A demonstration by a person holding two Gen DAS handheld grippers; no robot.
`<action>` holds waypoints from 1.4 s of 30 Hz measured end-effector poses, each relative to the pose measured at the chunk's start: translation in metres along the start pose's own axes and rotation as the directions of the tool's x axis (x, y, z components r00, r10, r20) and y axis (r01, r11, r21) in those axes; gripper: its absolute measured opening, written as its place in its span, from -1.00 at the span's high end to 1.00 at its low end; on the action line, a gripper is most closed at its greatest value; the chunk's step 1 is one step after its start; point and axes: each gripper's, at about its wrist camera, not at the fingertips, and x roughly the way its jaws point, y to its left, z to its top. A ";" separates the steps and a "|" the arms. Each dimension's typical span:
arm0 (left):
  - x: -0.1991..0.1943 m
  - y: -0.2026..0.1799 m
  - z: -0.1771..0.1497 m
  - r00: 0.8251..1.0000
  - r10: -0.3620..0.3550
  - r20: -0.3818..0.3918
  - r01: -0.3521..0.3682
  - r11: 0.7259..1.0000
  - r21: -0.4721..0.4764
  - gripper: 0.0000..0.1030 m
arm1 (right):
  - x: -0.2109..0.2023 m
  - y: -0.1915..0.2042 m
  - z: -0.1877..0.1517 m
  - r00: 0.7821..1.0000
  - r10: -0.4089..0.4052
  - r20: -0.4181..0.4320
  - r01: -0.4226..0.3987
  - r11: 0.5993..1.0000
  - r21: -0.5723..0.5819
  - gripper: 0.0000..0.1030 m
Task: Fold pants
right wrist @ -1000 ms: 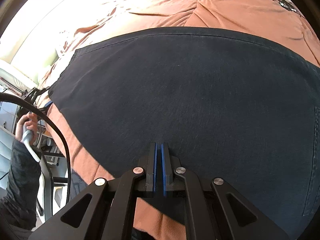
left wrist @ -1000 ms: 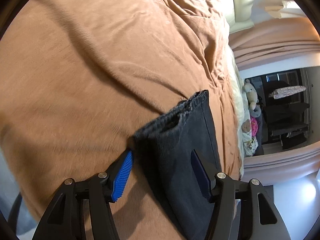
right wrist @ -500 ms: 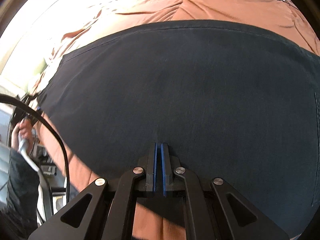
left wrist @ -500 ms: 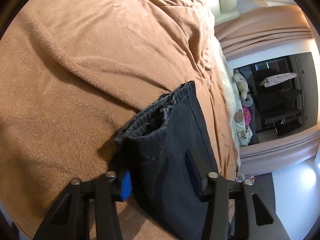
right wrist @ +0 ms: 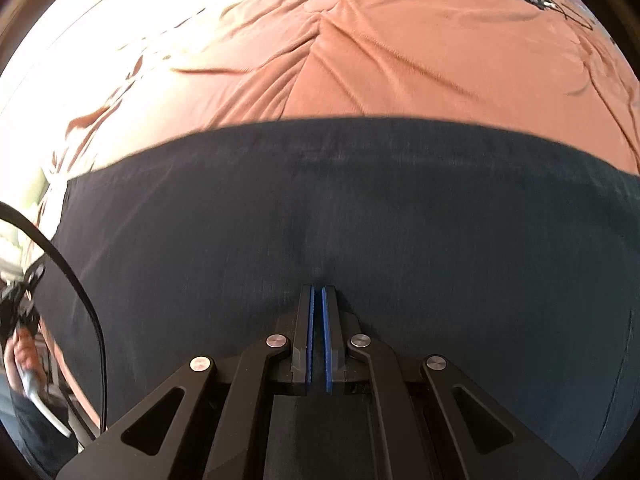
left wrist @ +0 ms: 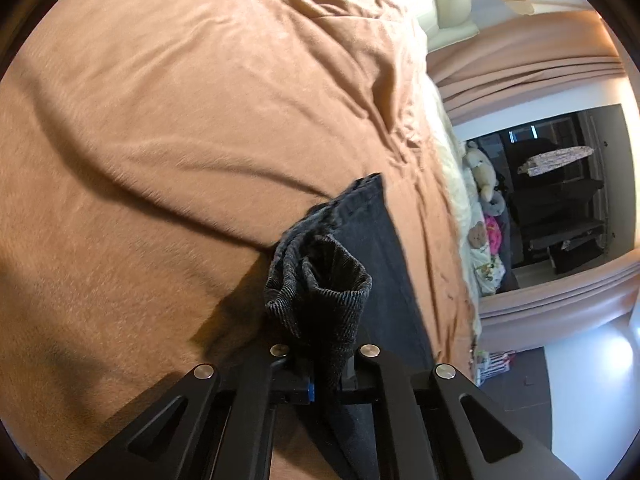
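Corduroy-ribbed dark fabric bunches between our left gripper [left wrist: 326,380] fingers, which are clamped on a gathered end of the pants [left wrist: 320,288]; it looks soft and thick, likely to sag and slip if we lift by one point. Our right gripper [right wrist: 316,336] has its pads nearly together, pinching the near edge of the cloth. Beyond both, the pants lie flat along the near edge of the rust-brown bedspread [right wrist: 400,52], so opposite ends seem the best holds.
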 end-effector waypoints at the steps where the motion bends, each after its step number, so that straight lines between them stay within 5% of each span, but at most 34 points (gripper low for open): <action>1: -0.002 -0.004 0.001 1.000 -0.023 0.004 0.023 1.000 0.007 0.90 | 0.005 0.006 0.005 1.000 -0.003 0.005 0.003 1.000 0.001 0.99; 10: -0.010 -0.041 0.007 0.989 -0.141 0.051 0.138 0.989 0.056 0.90 | 0.027 -0.004 0.051 0.999 0.014 0.034 -0.013 0.999 -0.033 0.99; 16: -0.017 -0.072 0.011 0.969 -0.237 0.062 0.232 0.969 0.081 0.90 | 0.024 0.001 0.046 1.000 0.022 0.014 -0.021 0.999 -0.040 1.00; 28: -0.034 -0.172 0.008 0.933 -0.359 0.026 0.347 0.916 0.200 0.90 | -0.020 -0.002 -0.034 0.989 0.148 -0.018 -0.149 0.987 -0.062 1.00; 42: -0.072 -0.302 -0.036 0.897 -0.440 -0.047 0.425 0.826 0.370 0.90 | -0.051 -0.017 -0.116 0.962 0.273 -0.005 -0.273 0.961 -0.046 1.00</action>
